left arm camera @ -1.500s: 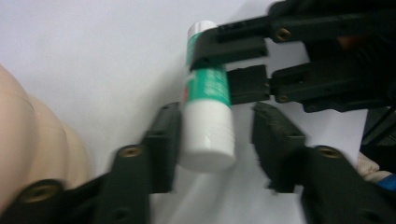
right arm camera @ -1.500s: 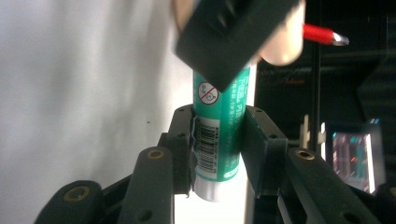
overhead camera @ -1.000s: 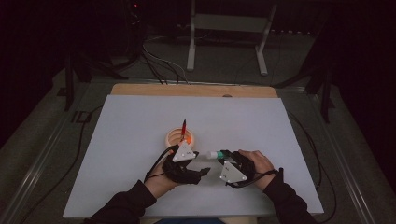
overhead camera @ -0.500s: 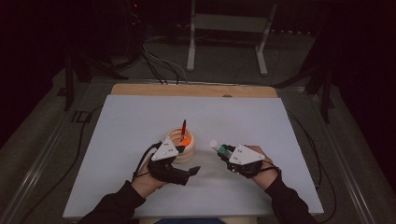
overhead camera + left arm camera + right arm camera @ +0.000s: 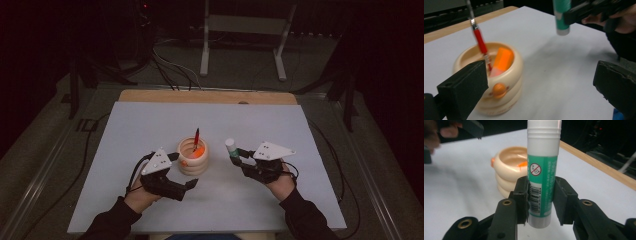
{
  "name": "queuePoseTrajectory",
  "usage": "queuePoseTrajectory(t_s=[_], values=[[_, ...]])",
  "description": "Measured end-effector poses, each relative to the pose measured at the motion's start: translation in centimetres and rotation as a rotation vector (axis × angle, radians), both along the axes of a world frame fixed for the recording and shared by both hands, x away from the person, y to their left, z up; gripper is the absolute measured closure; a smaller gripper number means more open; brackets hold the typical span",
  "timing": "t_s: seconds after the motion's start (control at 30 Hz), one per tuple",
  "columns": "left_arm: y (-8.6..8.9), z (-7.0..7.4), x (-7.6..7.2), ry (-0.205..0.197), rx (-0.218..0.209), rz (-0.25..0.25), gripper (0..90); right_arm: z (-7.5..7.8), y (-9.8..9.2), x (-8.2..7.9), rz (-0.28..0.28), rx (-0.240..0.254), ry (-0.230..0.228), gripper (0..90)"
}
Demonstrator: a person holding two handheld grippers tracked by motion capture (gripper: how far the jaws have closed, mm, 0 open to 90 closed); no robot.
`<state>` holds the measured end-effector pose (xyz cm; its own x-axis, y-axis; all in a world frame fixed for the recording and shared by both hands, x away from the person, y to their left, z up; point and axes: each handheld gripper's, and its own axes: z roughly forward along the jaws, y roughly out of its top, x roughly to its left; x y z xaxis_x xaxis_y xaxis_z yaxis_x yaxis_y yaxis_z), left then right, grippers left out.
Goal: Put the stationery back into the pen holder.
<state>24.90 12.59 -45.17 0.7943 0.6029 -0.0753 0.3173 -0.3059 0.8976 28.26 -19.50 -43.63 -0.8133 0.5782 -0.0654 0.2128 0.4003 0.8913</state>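
Note:
A green glue stick (image 5: 542, 165) with a white cap stands upright between the pads of my right gripper (image 5: 541, 197), which is shut on its lower half. It hangs above the table, right of the cup, where the glue stick (image 5: 231, 148) and right gripper (image 5: 237, 156) show from above. A cream ribbed cup (image 5: 193, 156) holds a red pen (image 5: 197, 136) and an orange block (image 5: 502, 58). My left gripper (image 5: 183, 172) sits just left of and in front of the cup. Its jaws have just been opening and stand wide with nothing between them (image 5: 541, 75).
The white table sheet (image 5: 280, 130) ends at a wooden strip (image 5: 210, 96) along the far edge. Beyond it are a metal stand (image 5: 242, 40) and cables on the dark floor. Cables trail from both grippers over the sheet.
The two grippers were together in front of the cup and have drawn apart. The left went left and opened. The right went right and rose with the glue stick.

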Motion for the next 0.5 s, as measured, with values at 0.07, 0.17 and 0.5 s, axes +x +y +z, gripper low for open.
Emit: queuePoseTrajectory(t_s=[0.07, 0.17, 0.5], values=[[0.6, -0.2, -0.1, -0.009, -0.007, 0.013, 0.2, 0.2, 0.3, 0.1, -0.001, 0.018, 0.007, 66.2], [1.5, -0.5, -0.4, -0.014, -0.016, 0.032, 0.2, 0.6, 0.7, 0.2, 0.006, 0.061, 0.025, 66.2], [4.0, -2.0, -0.8, -0.012, -0.007, 0.104, 0.2, 1.6, 2.4, 0.6, 0.024, 0.122, 0.029, 66.2]])
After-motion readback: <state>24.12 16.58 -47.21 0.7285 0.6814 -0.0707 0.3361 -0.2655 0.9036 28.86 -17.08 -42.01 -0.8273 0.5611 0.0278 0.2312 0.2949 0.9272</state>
